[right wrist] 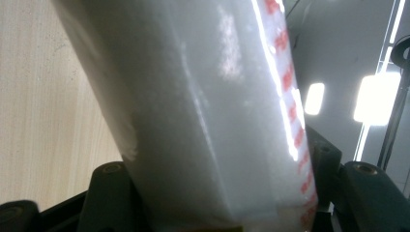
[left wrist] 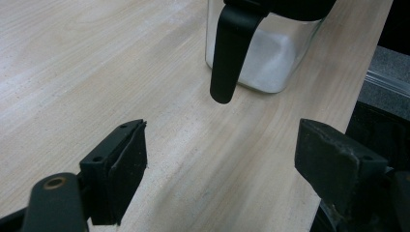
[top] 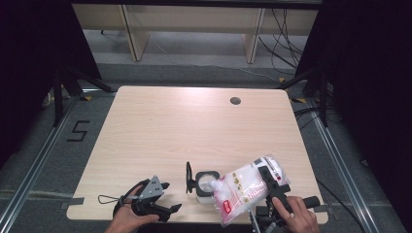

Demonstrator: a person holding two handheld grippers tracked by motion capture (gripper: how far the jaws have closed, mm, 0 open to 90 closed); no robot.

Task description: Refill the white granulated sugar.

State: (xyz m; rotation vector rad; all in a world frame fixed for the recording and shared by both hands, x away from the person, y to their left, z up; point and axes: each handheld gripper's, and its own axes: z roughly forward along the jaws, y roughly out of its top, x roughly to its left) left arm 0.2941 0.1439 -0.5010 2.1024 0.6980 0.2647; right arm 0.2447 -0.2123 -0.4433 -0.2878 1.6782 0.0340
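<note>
A clear bag of white powder with red print is tilted near the table's front edge, and my right gripper is shut on its upper end. In the right gripper view the bag sits between both jaws of the right gripper. The bag's left end reaches over the open mouth of a square glass jar, whose black lid stands flipped up on its left. White powder lies in the jar. My left gripper rests open on the table left of the jar, and nothing lies between the jaws of the left gripper.
The wooden table has a round cable hole at its back right. The jar's black lid flap hangs just ahead of the left jaws. The table's front edge runs close under both hands.
</note>
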